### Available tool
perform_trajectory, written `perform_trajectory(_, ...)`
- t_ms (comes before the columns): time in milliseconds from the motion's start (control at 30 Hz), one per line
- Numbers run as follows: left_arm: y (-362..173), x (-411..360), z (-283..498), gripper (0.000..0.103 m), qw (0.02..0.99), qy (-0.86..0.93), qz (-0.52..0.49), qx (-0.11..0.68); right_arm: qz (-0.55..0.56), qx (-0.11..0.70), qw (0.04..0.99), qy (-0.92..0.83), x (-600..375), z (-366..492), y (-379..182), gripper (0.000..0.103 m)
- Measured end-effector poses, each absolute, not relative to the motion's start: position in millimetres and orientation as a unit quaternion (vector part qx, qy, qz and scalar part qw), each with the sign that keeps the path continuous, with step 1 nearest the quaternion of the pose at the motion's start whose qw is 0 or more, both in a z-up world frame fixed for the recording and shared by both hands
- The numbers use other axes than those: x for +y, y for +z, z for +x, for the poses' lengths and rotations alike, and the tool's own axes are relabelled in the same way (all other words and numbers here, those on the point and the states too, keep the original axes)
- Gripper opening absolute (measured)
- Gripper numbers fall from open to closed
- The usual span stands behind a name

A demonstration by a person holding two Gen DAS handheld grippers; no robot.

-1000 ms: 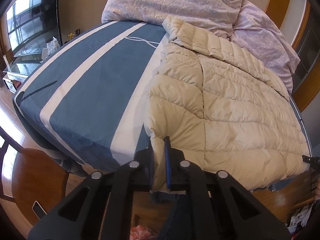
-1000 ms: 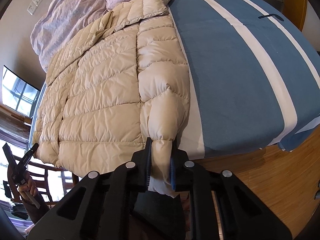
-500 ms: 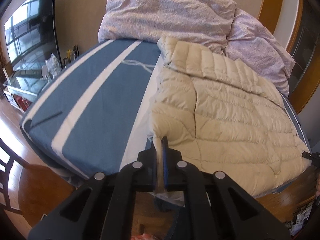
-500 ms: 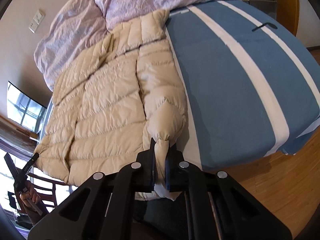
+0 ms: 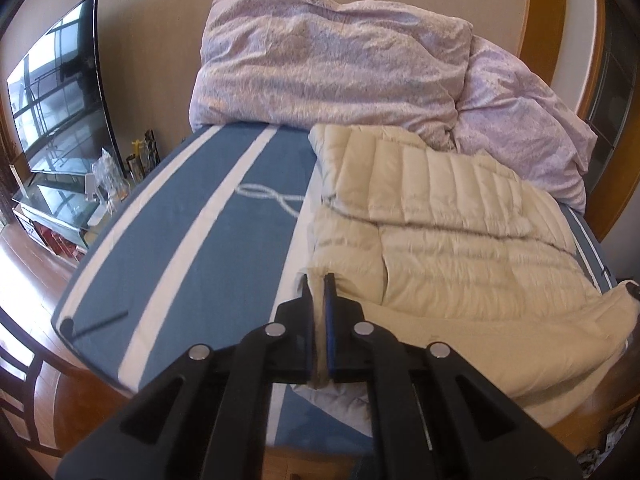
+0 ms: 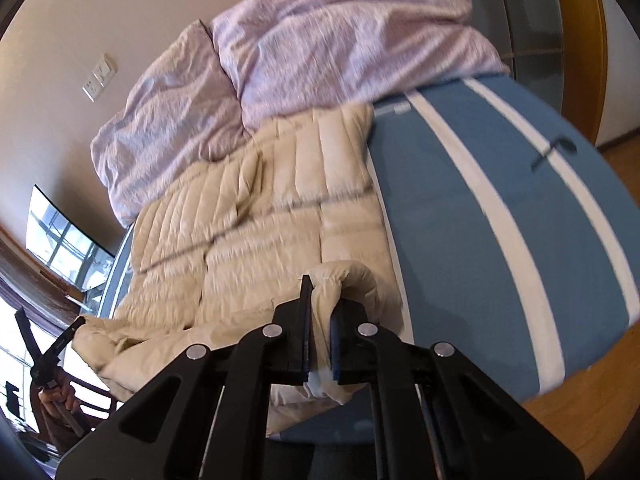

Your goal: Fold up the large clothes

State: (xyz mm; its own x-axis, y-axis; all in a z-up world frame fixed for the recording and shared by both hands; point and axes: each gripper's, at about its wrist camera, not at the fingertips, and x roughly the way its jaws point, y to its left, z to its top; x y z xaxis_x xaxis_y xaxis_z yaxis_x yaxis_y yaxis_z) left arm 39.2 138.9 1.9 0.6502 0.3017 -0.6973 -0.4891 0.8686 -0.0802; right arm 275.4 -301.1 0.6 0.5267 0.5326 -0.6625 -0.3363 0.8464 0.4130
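Cream puffer jacket (image 5: 460, 240) hem now higher off bed (image 5: 180, 240).

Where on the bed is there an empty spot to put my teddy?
The blue striped bedspread is bare from the cream puffer jacket to the bed's edge on the TV side. The far end is crowded with the lilac duvet, and the jacket covers the other half.
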Motion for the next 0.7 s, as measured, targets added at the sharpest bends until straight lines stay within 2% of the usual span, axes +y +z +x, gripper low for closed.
perform_trajectory(200, 10.9, 150.2, 79.0, 0.005, 0.897, 0.231, -0.119, 0.358, 0.1, 0.399, 0.879, 0.241, -277.6, 314.8, 13.7, 0.007)
perform_trajectory(700, 15.5, 190.2, 181.1, 0.005, 0.89, 0.256, -0.11, 0.361, 0.061, 0.378, 0.9, 0.207, -233.6, 403.4, 4.5, 0.007)
